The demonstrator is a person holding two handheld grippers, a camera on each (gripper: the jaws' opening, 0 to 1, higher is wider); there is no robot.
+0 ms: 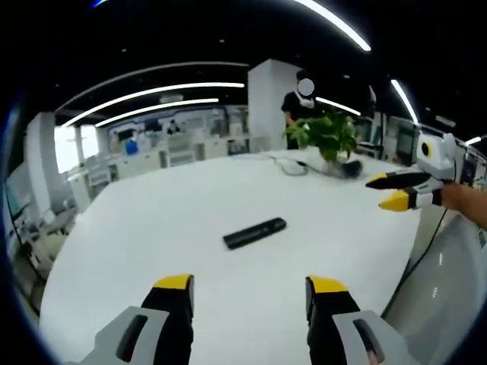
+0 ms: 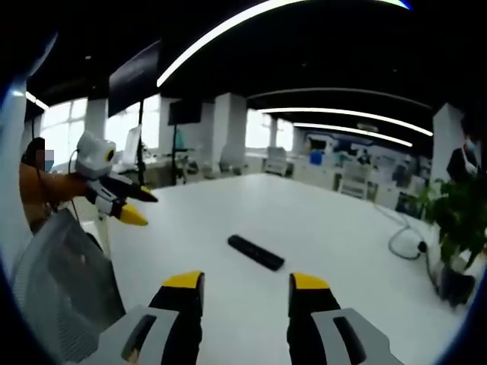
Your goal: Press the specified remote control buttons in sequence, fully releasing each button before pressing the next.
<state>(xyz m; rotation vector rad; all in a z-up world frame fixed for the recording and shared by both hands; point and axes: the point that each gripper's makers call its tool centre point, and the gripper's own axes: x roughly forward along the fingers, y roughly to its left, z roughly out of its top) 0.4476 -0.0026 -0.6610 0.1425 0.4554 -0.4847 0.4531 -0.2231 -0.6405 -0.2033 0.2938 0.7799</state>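
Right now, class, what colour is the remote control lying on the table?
Black. The remote control lies on the white table, clearest in the left gripper view.

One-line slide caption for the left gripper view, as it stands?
Open left gripper above white table, black remote ahead untouched; right gripper at right edge.

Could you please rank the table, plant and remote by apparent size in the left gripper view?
1. Table
2. Plant
3. Remote
The plant and remote look close in size, and the plant stands farther off, so their order is unsure.
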